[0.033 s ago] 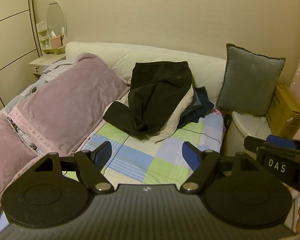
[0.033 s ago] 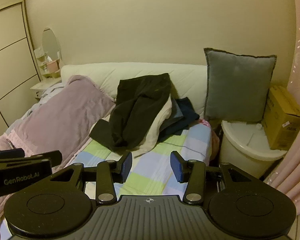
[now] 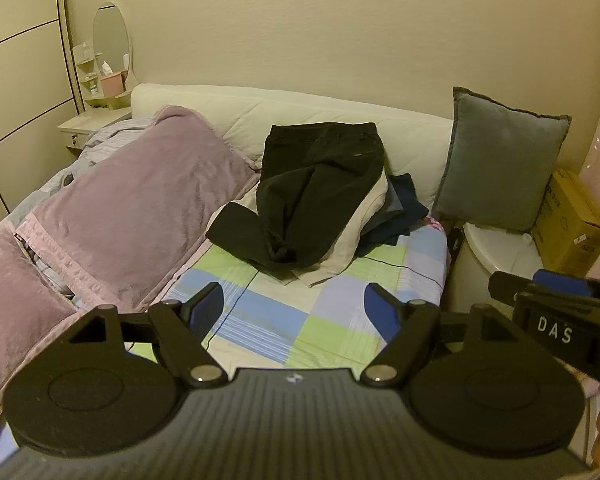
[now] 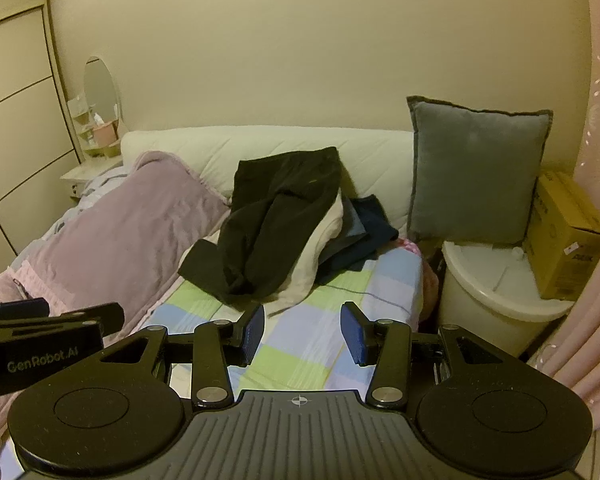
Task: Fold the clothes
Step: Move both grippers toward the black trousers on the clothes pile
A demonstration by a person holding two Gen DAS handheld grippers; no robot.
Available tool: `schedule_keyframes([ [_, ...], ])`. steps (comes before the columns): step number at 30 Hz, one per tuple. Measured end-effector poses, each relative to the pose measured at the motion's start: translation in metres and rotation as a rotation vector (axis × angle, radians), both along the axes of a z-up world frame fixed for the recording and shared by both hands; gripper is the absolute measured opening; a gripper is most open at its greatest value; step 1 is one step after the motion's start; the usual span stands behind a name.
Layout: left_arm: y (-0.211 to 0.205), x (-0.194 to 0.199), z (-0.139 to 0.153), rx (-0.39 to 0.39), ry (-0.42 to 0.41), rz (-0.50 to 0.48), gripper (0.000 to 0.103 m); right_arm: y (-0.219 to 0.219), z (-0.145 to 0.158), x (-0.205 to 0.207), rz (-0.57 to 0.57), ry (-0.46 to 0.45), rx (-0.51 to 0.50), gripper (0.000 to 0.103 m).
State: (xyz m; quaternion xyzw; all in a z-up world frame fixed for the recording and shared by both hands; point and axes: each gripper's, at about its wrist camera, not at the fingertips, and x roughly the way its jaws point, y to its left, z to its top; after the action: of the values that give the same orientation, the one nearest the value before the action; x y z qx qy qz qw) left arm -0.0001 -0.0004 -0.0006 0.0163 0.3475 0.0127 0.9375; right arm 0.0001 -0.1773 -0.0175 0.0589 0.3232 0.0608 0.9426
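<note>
Your left tongs (image 3: 294, 306) hang above the near end of the bed with their blue pads spread wide apart and nothing between them; your right tongs (image 4: 302, 332) sit just beside them, also apart, though a little narrower, and empty too. Ahead of both, the pile of clothes (image 3: 320, 208) lies on the checked bedsheet (image 3: 300, 320) toward the far end, resting up against the white headboard (image 3: 260, 108). On top you have black trousers (image 4: 280, 216), spread out with the waistband leaning on the headboard and the legs crumpled toward you. Under them sits a cream garment (image 4: 316, 256), and beneath that dark blue clothing (image 4: 368, 236) pokes out to the right. A mauve blanket (image 3: 140, 208) is heaped along the left side of the bed, touching the pile's left edge. To the right, a grey cushion (image 4: 476, 172) stands upright on a white round container (image 4: 496, 292), with a yellow cardboard box (image 4: 564, 240) just beside it. An oval mirror (image 3: 112, 40) stands on the far left nightstand.
</note>
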Motion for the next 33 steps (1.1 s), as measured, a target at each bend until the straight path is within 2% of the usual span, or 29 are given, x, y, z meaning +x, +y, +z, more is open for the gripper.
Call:
schedule_keyframes([
  [5, 0.002, -0.002, -0.001, -0.011, -0.011, 0.013, 0.075, 0.002, 0.001, -0.002, 0.014, 0.002, 0.0, 0.046],
  [8, -0.011, 0.001, -0.003, 0.011, -0.006, 0.024, 0.075, -0.002, 0.0, -0.003, 0.01, 0.0, -0.006, 0.046],
  [10, 0.01, -0.008, 0.002, -0.039, -0.013, 0.031, 0.075, -0.004, 0.003, 0.001, 0.01, -0.001, -0.012, 0.046],
  [22, 0.028, -0.013, -0.001, -0.051, -0.008, 0.082, 0.075, 0.001, 0.004, -0.002, 0.022, -0.023, -0.028, 0.046],
  [33, 0.025, -0.013, -0.001, -0.07, -0.021, 0.082, 0.075, 0.002, 0.002, -0.002, 0.045, -0.042, -0.049, 0.046],
])
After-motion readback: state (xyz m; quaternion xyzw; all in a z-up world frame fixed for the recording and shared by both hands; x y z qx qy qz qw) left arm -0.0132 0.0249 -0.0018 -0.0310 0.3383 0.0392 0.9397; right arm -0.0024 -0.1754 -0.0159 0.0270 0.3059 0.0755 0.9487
